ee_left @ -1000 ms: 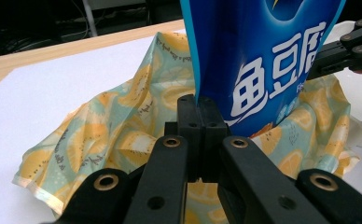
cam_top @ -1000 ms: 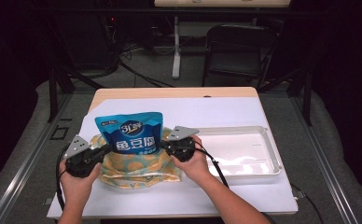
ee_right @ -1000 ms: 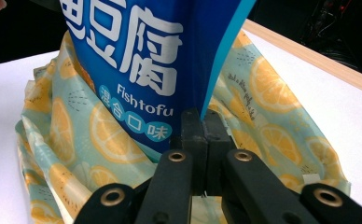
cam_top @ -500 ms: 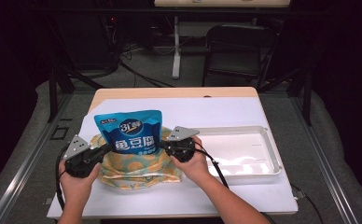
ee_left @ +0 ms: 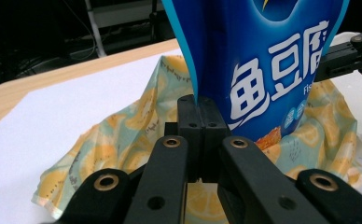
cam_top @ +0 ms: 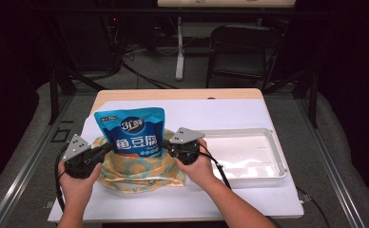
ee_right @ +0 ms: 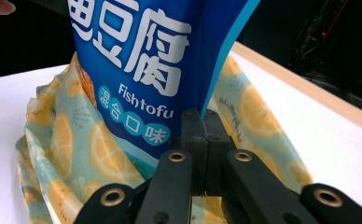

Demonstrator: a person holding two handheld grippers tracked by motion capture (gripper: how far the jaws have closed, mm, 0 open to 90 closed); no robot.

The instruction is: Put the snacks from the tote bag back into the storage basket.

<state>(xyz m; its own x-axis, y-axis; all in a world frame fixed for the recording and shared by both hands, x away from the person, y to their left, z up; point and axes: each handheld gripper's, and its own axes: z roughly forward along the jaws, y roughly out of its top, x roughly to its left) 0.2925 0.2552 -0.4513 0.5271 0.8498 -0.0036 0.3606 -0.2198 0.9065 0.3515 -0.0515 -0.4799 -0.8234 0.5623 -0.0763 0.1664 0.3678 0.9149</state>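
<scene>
The blue snack bag (cam_top: 134,132) stands upright with its long axis vertical and its printed face toward the person, its bottom sunk into the mouth of the lemon-print cloth bag (cam_top: 140,172), just left of the white tray (cam_top: 249,154). Its face reads "Fishtofu" under large white Chinese characters, with a round "3" logo near the top. The left gripper (ee_left: 198,112) is clamped on the snack bag's left edge, and the right gripper (ee_right: 200,122) is pinched tight on its right edge.
</scene>
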